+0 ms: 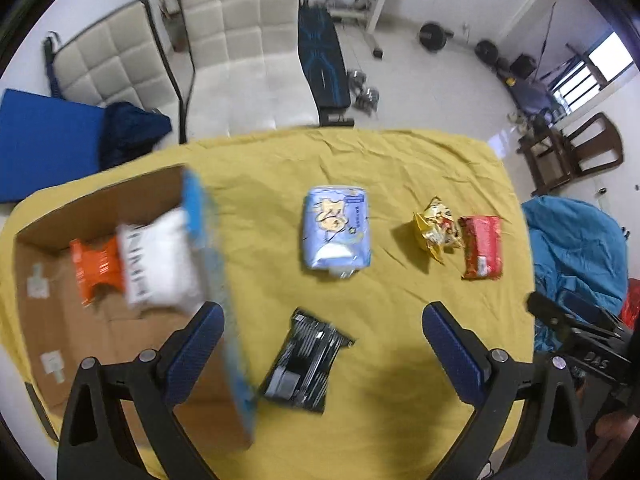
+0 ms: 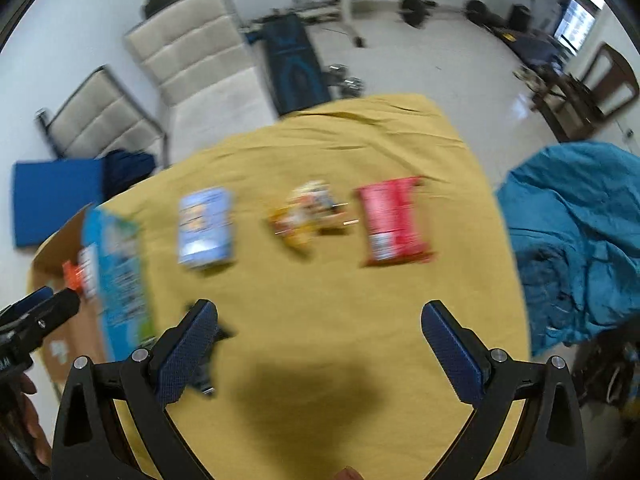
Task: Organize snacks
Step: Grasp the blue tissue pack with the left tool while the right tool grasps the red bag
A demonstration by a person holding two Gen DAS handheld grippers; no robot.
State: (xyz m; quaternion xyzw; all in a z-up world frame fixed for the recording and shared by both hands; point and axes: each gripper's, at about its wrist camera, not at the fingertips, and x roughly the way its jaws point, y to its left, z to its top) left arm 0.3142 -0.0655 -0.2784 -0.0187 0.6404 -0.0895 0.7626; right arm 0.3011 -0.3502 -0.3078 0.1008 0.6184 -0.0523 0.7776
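A: How many snacks lie loose on the mustard-yellow tablecloth (image 1: 400, 168)?

B: Four. One pale blue soft pack with a cartoon print (image 1: 337, 232), one crumpled yellow foil bag (image 1: 434, 231), one flat red wrapper (image 1: 482, 247) and one black and silver pouch (image 1: 306, 362). The yellow bag and the red wrapper touch along one side; the blue pack lies apart to their left, and the black pouch is nearest the camera.

A: And in the box?

B: One open brown cardboard box with a blue printed outer wall (image 1: 218, 280) sits at the cloth's left end. Inside it are two packs: one orange packet (image 1: 94, 270) and one white packet with black lettering (image 1: 160, 260), side by side and touching.

A: Where is the left gripper (image 1: 323, 328)?

B: It hovers above the cloth, aimed down and forward. Its two blue-padded fingers (image 1: 196, 354) are spread wide and grip nothing. The left finger overlaps the box wall in the view, and the black pouch sits between the two fingers.

A: And the right gripper (image 2: 319, 326)?

B: Also raised over the cloth, near its front edge, fingers (image 2: 454, 354) wide apart and empty. Its view is blurred. The red wrapper is ahead of it, slightly right; the black pouch is partly hidden behind its left finger. A person's hand (image 2: 24, 420) shows at the lower left edge, by the other gripper's handle.
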